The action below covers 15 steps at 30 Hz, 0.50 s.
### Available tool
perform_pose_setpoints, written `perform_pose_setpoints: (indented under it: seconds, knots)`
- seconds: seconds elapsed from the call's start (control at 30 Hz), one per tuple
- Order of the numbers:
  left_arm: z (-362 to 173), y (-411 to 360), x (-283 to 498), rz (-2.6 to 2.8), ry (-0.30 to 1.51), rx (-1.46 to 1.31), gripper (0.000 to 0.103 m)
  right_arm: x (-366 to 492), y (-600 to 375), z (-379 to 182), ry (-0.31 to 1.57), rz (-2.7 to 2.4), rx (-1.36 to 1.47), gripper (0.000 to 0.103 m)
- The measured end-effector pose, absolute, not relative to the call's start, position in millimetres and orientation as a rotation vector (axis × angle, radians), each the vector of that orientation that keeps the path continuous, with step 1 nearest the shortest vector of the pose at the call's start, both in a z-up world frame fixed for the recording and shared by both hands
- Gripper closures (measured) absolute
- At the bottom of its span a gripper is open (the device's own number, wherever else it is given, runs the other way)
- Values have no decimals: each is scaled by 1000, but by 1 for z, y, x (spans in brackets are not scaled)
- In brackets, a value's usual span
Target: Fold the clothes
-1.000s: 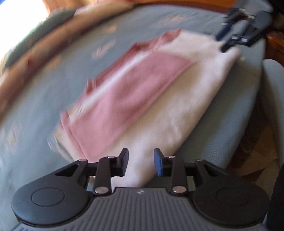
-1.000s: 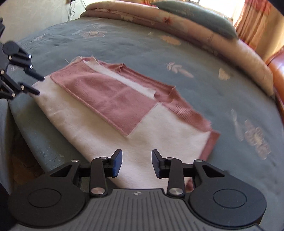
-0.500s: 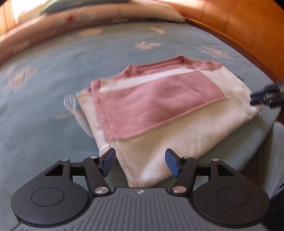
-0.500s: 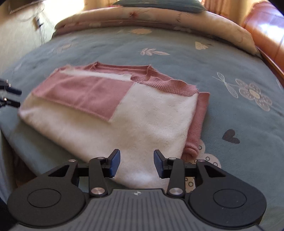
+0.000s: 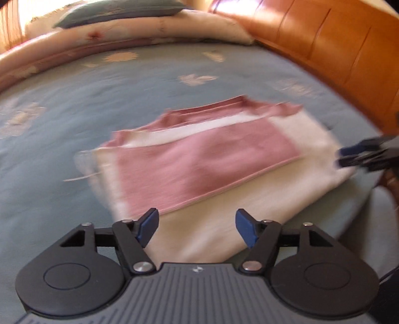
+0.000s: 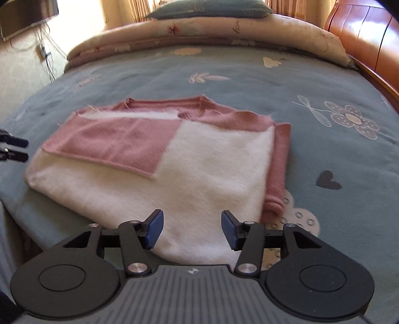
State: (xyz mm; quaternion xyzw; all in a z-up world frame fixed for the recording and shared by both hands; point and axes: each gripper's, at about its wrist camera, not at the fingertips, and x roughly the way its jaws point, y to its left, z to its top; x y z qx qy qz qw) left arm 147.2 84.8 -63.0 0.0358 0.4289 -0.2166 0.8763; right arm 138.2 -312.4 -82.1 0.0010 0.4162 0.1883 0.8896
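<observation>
The left hand-held gripper (image 5: 197, 225) hangs over the near edge of the folded sweater (image 5: 214, 159), its jaws opening with only cloth beneath them and nothing pinched. The right hand-held gripper (image 6: 192, 228) does the same at the other near corner, its jaws also opening and bare. The sweater, pink and white, lies on the bed (image 6: 249, 82) close to its near edge, already a flat rectangle with a pink panel laid over the white body. By the look of it one fold is finished and both tools are lining up for the next; that calls for each to close on a near corner and carry the edge across together, evenly. A pink strip sticks out along the right side and may need tucking. Farther off, a rolled quilt (image 6: 224, 30) and a pillow (image 6: 209, 8) lie well apart, and the wooden bed frame (image 5: 336, 42) is clear of the work.
</observation>
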Motion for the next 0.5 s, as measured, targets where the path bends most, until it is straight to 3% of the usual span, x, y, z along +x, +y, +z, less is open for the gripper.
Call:
perform_pose_setpoints:
  seconds: [0.23,0.5]
  knots:
    - [-114,63,165,-403,1039,41,30,138,-313,-100,916,328,20,36]
    - [-77,62,183,-432,880,-13,23,146,-313,-75,820,320,20,31]
